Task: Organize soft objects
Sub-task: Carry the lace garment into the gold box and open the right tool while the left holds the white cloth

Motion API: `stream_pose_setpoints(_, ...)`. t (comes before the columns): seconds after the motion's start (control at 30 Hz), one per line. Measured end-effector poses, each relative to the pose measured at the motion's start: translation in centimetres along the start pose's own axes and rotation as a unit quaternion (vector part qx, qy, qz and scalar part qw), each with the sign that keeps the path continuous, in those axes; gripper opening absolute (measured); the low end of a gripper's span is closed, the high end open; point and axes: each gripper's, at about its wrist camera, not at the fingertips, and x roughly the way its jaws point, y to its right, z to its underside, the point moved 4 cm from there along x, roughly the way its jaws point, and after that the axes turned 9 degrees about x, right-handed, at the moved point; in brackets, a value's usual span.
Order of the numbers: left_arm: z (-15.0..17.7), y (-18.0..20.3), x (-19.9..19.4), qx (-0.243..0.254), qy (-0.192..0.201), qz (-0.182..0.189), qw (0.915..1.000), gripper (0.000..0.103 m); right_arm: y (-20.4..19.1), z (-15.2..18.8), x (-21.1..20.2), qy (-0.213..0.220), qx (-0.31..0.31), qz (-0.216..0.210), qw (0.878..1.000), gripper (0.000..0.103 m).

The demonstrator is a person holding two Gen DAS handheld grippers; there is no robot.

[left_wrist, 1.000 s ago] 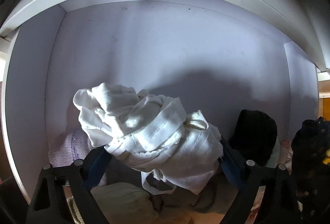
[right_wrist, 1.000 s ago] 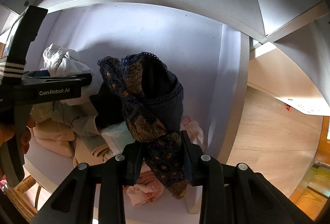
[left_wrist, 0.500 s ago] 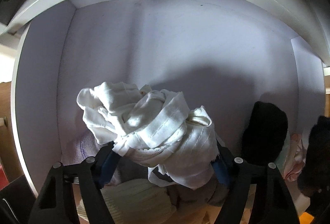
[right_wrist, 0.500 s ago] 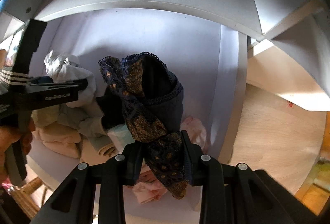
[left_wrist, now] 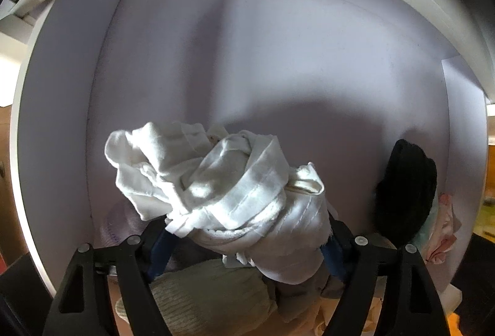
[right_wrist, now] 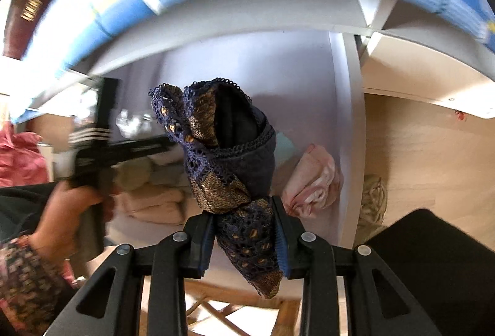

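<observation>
Inside the cubby (left_wrist: pixel 278 51), the bundled cloth (left_wrist: pixel 222 190) sits between the left gripper (left_wrist: pixel 244 246) jaws, above a knit piece (left_wrist: pixel 204 295) on the pile below; a dark garment (left_wrist: pixel 405 193) stands to its right, a crumpled cloth (left_wrist: pixel 442 231) beyond that by the right wall. In the right wrist view, the lace garment (right_wrist: pixel 225 156) hangs in the right gripper (right_wrist: pixel 244 231), before folded stacks (right_wrist: pixel 154 197), the person's hand (right_wrist: pixel 65 212) at left
</observation>
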Motion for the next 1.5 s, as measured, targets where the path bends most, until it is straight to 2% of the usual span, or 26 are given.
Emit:
stream_pose_setpoints(0.2,-0.5,-0.5,0.0,0.005,0.000,-0.001,1.0000,0.074,-0.1,0.3,-5.0,0.017,0.021,-0.039,0.999,0.032)
stream_pose_setpoints(0.4,-0.2,0.1,-1.0,0.010,0.005,0.002,0.9999,0.066,-1.4,-0.9,-10.3,0.050,0.021,-0.063,0.997,0.032)
stream_pose_setpoints(0.6,0.8,-0.4,-2.0,0.008,0.007,0.007,0.9999,0.065,-3.4,-2.8,-14.7,0.063,0.028,-0.104,0.992,0.032)
stream_pose_setpoints(0.83,0.9,-1.5,-2.6,0.008,0.006,0.008,0.9999,0.065,-7.7,-7.3,-19.0,0.102,0.003,-0.090,0.991,0.032)
stream_pose_setpoints(1.17,1.1,-1.3,-2.3,0.010,0.011,0.006,0.9999,0.065,-13.8,-15.6,-19.4,0.107,0.016,-0.072,0.991,0.032)
stream_pose_setpoints(1.5,1.8,-1.0,-2.3,0.010,0.015,0.004,0.9998,0.065,-16.7,-23.4,-15.1,0.111,0.056,-0.030,0.992,0.032)
